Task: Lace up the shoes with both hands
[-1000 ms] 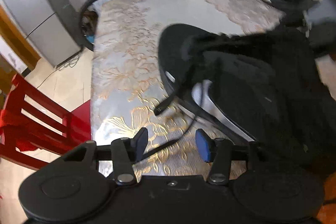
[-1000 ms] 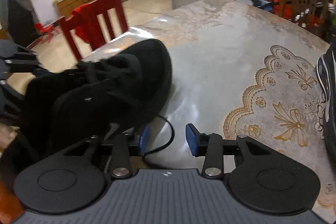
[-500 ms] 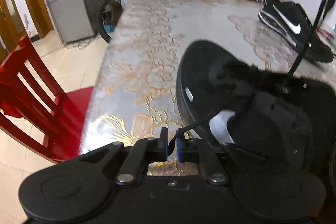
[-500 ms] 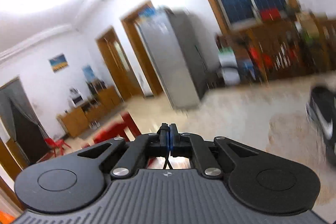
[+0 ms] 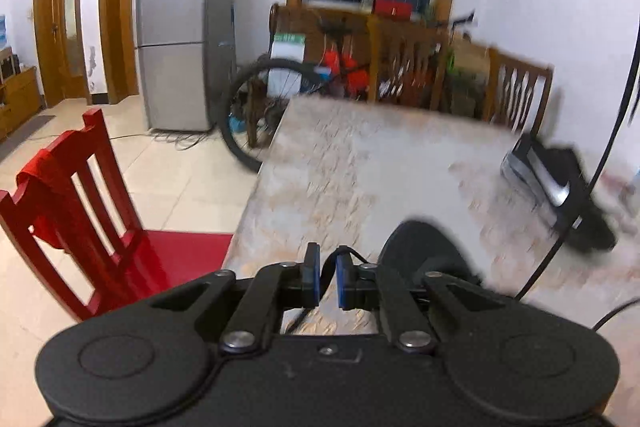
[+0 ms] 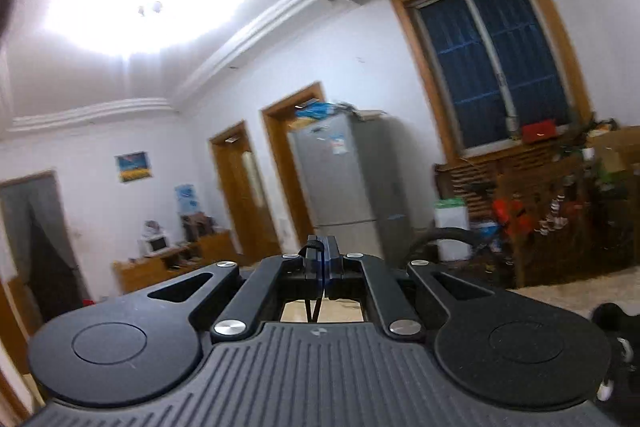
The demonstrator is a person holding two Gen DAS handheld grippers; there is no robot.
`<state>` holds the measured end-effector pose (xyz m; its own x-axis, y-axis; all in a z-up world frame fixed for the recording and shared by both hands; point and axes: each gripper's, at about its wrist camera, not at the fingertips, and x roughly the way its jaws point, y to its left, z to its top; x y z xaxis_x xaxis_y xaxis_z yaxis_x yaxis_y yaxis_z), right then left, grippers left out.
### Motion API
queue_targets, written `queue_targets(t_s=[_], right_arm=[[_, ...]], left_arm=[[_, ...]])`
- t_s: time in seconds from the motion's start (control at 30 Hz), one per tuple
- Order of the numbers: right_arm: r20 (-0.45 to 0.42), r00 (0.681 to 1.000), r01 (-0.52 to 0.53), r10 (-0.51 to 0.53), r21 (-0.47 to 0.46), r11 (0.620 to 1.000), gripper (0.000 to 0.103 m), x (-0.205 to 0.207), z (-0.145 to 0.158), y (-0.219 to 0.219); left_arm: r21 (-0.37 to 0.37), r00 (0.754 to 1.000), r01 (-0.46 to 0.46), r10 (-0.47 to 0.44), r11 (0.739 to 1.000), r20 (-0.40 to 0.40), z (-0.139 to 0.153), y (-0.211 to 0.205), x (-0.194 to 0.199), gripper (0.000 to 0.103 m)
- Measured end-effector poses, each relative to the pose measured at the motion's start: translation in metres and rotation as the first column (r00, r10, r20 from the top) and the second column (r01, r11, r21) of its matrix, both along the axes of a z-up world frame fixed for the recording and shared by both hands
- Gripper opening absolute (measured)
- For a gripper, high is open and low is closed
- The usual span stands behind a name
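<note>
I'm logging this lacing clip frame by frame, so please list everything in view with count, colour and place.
shoe being laced: 1, black, table's near edge.
second shoe: 1, black with white mark, table's far right.
shoelace: black; both ends gripped, one strand rising at right.
table: 1, beige patterned top.
chair: 1, red, left of table.
fridge: 1, silver, back wall.
bicycle wheel: 1, black, beyond table.
left gripper: shut on lace.
right gripper: raised, shut on lace.

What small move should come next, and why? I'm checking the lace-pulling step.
Probably keep drawing both ends up and apart until snug. The right gripper is clamped on a black lace, raised toward the ceiling; the left gripper pinches the other lace end above the near shoe.
</note>
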<state>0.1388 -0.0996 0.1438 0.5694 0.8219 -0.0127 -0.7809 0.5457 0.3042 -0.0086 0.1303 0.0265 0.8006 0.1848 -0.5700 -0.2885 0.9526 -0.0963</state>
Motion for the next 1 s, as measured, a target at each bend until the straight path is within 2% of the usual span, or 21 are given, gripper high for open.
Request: queue_targets(t_s=[0.07, 0.17, 0.27, 0.37, 0.47, 0.57, 0.7, 0.73, 0.8, 0.83, 0.87, 0.9, 0.97, 1.0], right_arm=[[-0.018, 1.000, 0.020, -0.020, 0.007, 1.000, 0.002, 0.000, -0.001, -0.009], [0.003, 0.998, 0.060, -0.060, 0.058, 0.997, 0.002, 0.000, 0.008, -0.027], [0.022, 0.991, 0.132, -0.133, 0.072, 0.989, 0.002, 0.003, 0.019, -0.041], [0.032, 0.991, 0.125, -0.127, 0.073, 0.989, 0.002, 0.003, 0.027, -0.047], [0.126, 0.984, 0.122, -0.127, 0.041, 0.992, 0.002, -0.005, 0.039, -0.043], [0.129, 0.984, 0.123, -0.120, -0.015, 0.992, 0.002, 0.003, 0.041, -0.035], [0.159, 0.971, 0.205, -0.178, -0.172, 0.964, 0.002, 0.016, 0.020, -0.022], [0.176, 0.962, 0.244, -0.208, -0.216, 0.946, 0.002, 0.020, 0.013, -0.019], [0.184, 0.952, 0.298, -0.246, -0.358, 0.885, 0.022, 0.036, -0.006, -0.009], [0.171, 0.952, 0.304, -0.253, -0.442, 0.844, 0.051, 0.044, -0.017, -0.006], [0.149, 0.954, 0.300, -0.261, -0.532, 0.792, 0.062, 0.052, -0.030, -0.002], [0.140, 0.950, 0.305, -0.279, -0.607, 0.733, 0.061, 0.058, -0.045, 0.003], [0.131, 0.939, 0.311, -0.319, -0.721, 0.620, 0.060, 0.064, -0.075, 0.009], [0.097, 0.938, 0.289, -0.333, -0.749, 0.597, 0.060, 0.065, -0.086, 0.007]], left_arm=[[0.016, 0.999, -0.009, 0.008, 1.000, 0.039, 0.011, -0.004, -0.002, 0.007], [0.056, 0.996, -0.031, 0.026, 0.998, 0.089, 0.028, -0.006, -0.003, 0.007], [0.023, 0.994, -0.047, 0.045, 0.999, 0.099, 0.034, 0.004, 0.002, 0.007], [0.010, 0.996, -0.042, 0.041, 0.999, 0.082, 0.035, 0.007, 0.006, 0.007], [0.016, 0.998, 0.007, -0.008, 1.000, 0.059, 0.032, 0.000, 0.010, 0.007], [0.021, 0.998, 0.063, -0.064, 0.998, 0.022, 0.024, -0.009, 0.018, 0.008], [0.009, 0.991, 0.124, -0.123, 0.992, -0.044, 0.011, -0.020, 0.028, 0.014], [0.005, 0.989, 0.139, -0.138, 0.990, -0.061, 0.007, -0.023, 0.030, 0.020], [-0.002, 0.981, 0.167, -0.166, 0.986, -0.095, 0.000, -0.029, 0.035, 0.033], [-0.006, 0.977, 0.176, -0.175, 0.984, -0.119, -0.004, -0.031, 0.038, 0.040], [-0.013, 0.973, 0.184, -0.184, 0.983, -0.140, -0.008, -0.034, 0.041, 0.044], [-0.019, 0.968, 0.193, -0.194, 0.981, -0.160, -0.011, -0.036, 0.044, 0.046], [-0.027, 0.956, 0.217, -0.218, 0.976, -0.196, -0.016, -0.042, 0.047, 0.057], [-0.031, 0.949, 0.229, -0.230, 0.973, -0.214, -0.019, -0.044, 0.048, 0.059]])
